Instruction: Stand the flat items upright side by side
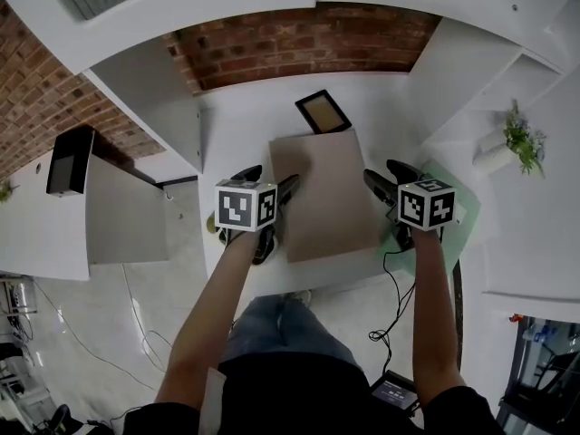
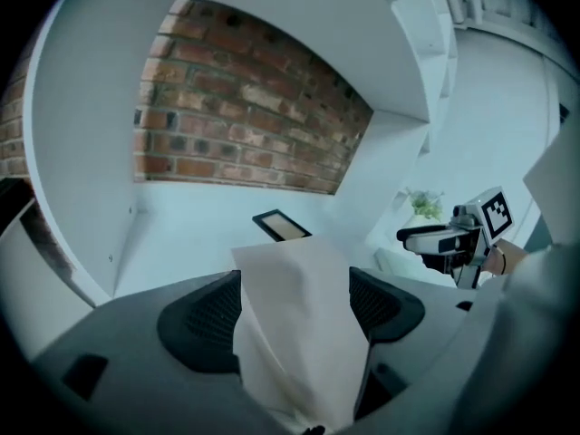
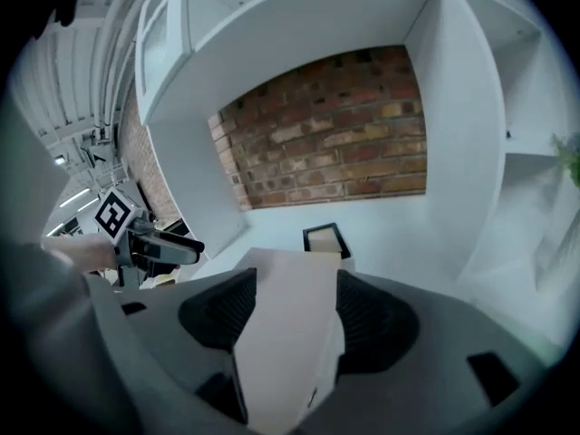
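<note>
the tan board (image 1: 326, 198) hangs tilted over the white worktop (image 1: 237, 125), inside the brick-backed shelf bay. the left hand-held gripper (image 1: 269, 181) is clamped on its left edge and the right hand-held gripper (image 1: 388, 178) on its right edge. behind it a black-framed panel (image 1: 323, 111) lies flat in the same bay.

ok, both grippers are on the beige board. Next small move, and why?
Probably tip the beige board up onto its far edge on the white shelf. It is nearly flat, gripped at opposite sides by the left gripper and right gripper; the black frame beyond also lies flat.
</note>
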`<state>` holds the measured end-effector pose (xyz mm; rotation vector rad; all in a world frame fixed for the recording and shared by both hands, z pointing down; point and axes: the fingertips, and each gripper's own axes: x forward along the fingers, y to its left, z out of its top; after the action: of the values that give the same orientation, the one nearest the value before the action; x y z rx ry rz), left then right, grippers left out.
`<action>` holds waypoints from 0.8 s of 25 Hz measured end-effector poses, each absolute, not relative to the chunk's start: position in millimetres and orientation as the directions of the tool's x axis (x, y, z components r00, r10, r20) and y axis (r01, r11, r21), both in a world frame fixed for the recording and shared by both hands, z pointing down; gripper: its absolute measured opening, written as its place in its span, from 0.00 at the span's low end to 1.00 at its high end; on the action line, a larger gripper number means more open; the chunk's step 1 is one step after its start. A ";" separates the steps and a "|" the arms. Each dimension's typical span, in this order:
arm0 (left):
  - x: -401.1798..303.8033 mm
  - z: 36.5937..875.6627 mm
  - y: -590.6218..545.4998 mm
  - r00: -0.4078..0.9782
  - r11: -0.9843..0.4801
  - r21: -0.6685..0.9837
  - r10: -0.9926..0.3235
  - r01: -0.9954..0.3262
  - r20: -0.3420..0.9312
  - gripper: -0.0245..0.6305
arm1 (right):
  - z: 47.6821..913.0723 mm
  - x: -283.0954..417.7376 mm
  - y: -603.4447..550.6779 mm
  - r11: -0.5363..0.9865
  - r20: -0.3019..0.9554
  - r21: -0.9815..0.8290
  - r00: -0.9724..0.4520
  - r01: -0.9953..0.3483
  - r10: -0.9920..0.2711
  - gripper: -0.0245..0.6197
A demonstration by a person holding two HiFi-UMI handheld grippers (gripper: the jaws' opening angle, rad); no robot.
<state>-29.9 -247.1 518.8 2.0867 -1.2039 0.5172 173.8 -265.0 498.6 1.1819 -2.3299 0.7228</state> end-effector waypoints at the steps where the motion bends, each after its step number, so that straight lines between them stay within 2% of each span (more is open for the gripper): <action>1: -30.4 526.7 -252.0 0.493 -0.332 0.365 -0.583 -0.870 0.645 0.56 | 509.2 172.3 -268.7 0.501 0.603 -0.272 -0.551 -0.822 -0.576 0.44; 9: -29.9 581.8 -268.4 0.490 -0.195 0.450 -0.409 -0.871 0.770 0.57 | 581.0 161.7 -279.2 0.458 0.735 -0.379 -0.562 -0.804 -0.380 0.48; 13: -32.2 598.9 -270.1 0.485 -0.121 0.479 -0.395 -0.869 0.780 0.57 | 601.7 161.9 -279.9 0.416 0.757 -0.415 -0.561 -0.809 -0.336 0.49; 20: -30.2 616.0 -272.8 0.485 -0.104 0.483 -0.360 -0.870 0.797 0.57 | 625.7 161.2 -278.3 0.388 0.780 -0.439 -0.558 -0.811 -0.283 0.52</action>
<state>-30.2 -272.8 616.0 1.6866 -1.0618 0.6096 161.2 -278.3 625.7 0.9344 -2.0427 1.1240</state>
